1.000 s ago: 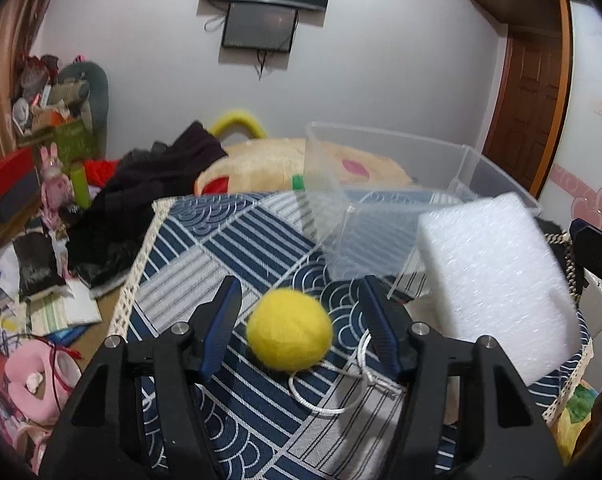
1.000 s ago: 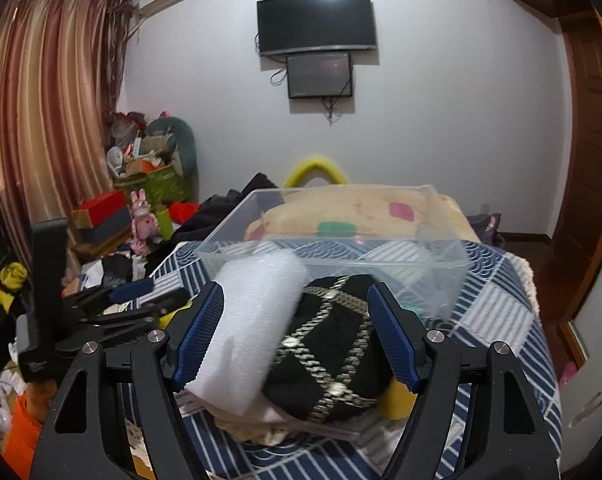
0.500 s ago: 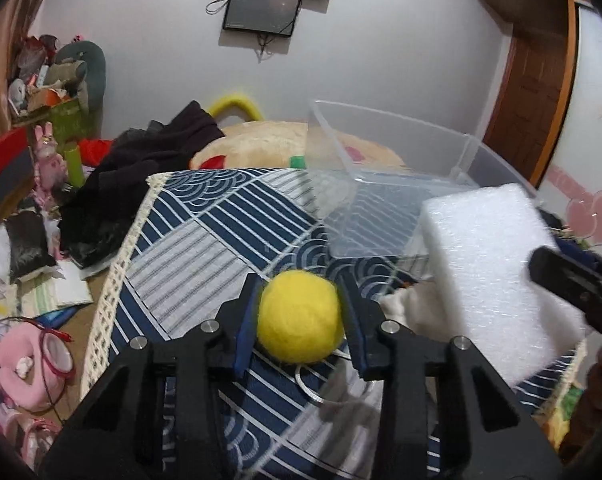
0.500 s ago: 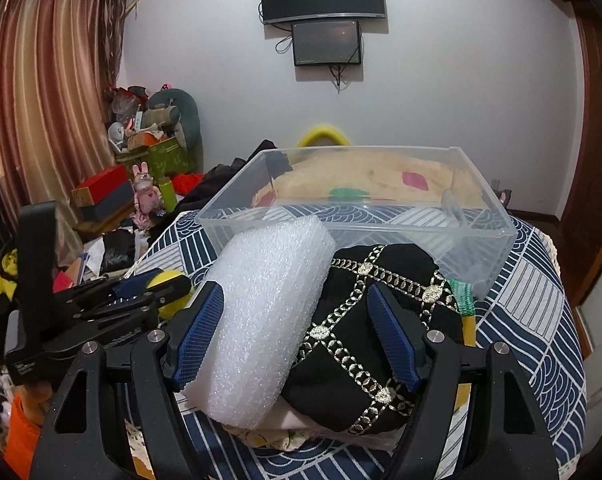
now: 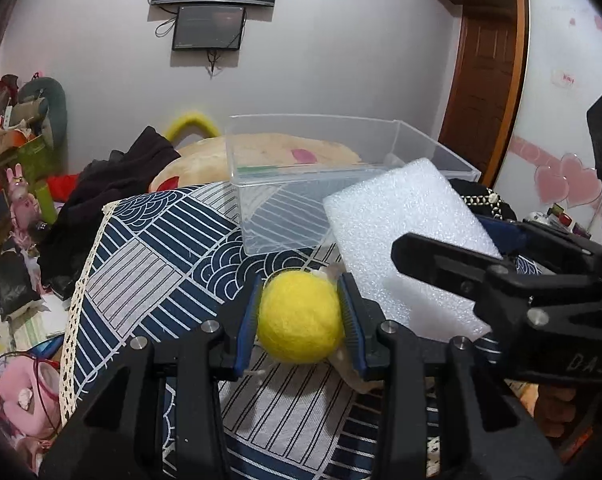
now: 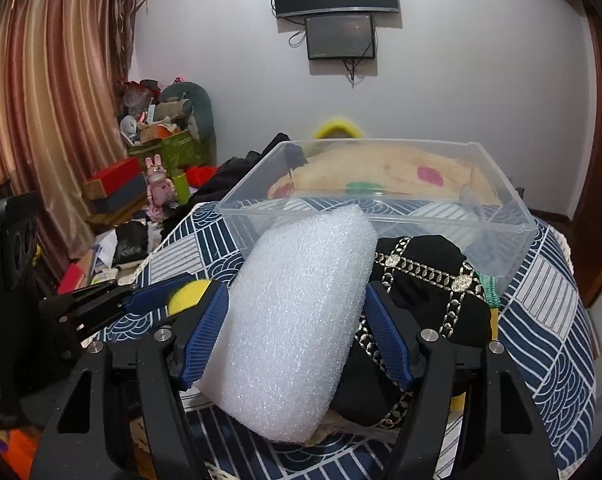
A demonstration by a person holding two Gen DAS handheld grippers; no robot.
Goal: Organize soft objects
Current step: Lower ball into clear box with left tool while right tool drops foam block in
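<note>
Left gripper (image 5: 301, 316) now clamped on yellow ball (image 5: 299, 318), right gripper (image 6: 297, 328) closed against white foam block (image 6: 297, 320).

A fuzzy, matt yellow felt ball (image 5: 300, 316), a pebbly white foam block (image 6: 297, 312), a clear glossy plastic bin (image 6: 497, 222) and a woven patterned cloth (image 5: 141, 268) with lace edging.

Bright yellow on the round fuzzy felt ball (image 5: 299, 316). Speckled white across the thick foam block (image 6: 297, 312). Black with gold chain lattice on the soft fabric pouch (image 6: 425, 280). Colourless, see-through on the rectangular plastic bin (image 6: 381, 208). Navy and white stripes and wave arcs over the patchwork cloth (image 5: 149, 256). Blue ribbed pads on black fingers (image 6: 205, 332).
</note>
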